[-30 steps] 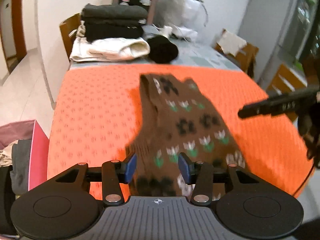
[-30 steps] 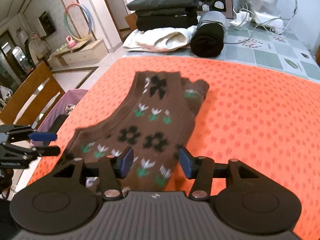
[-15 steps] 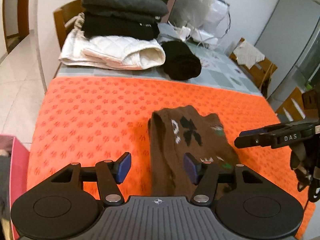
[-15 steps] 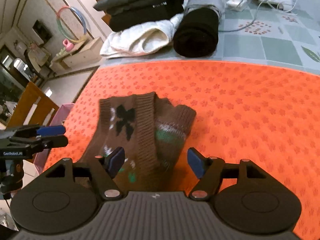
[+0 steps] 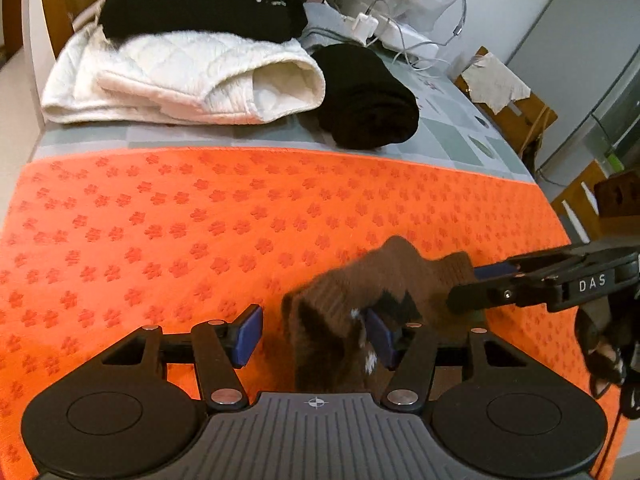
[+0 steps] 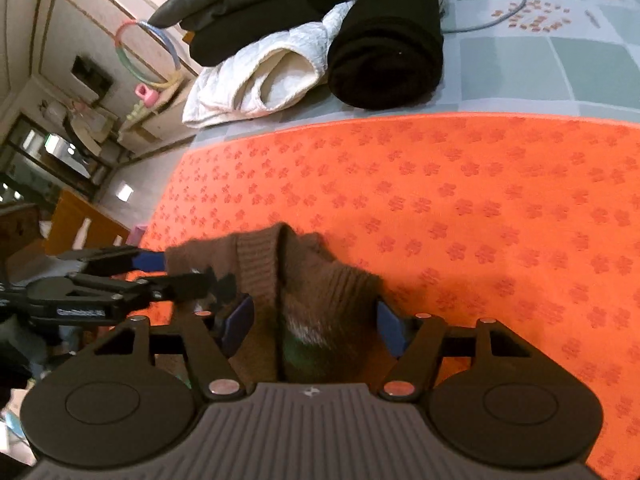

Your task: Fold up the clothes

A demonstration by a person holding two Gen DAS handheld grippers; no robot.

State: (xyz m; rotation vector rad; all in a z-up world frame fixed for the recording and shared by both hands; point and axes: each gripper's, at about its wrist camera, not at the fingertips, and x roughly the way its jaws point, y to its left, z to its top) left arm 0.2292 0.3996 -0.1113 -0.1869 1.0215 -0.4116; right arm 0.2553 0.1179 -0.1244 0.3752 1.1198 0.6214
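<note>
A brown knit garment [image 5: 344, 300] with dark and white motifs lies bunched on the orange mat [image 5: 160, 220], its ribbed far edge [image 6: 256, 264] raised in folds. My left gripper [image 5: 314, 336] is open, and the garment's left part sits between its blue pads. My right gripper [image 6: 314, 328] is open too, straddling the garment's right part [image 6: 320, 284]. In the left wrist view the right gripper [image 5: 472, 284] comes in from the right and touches the knit. The left gripper [image 6: 180, 270] reaches in from the left in the right wrist view.
Beyond the mat, on the tiled tablecloth, sit a white quilted garment [image 5: 180, 76] under folded dark clothes [image 5: 200, 12], a black roll [image 5: 368, 96], and a power strip with cables [image 5: 400, 36]. A wooden chair [image 5: 520, 112] stands at the right.
Both grippers have moved forward and lower over the garment toward its far end. The garment, flat a second ago, is now bunched between them. Both stayed open.
</note>
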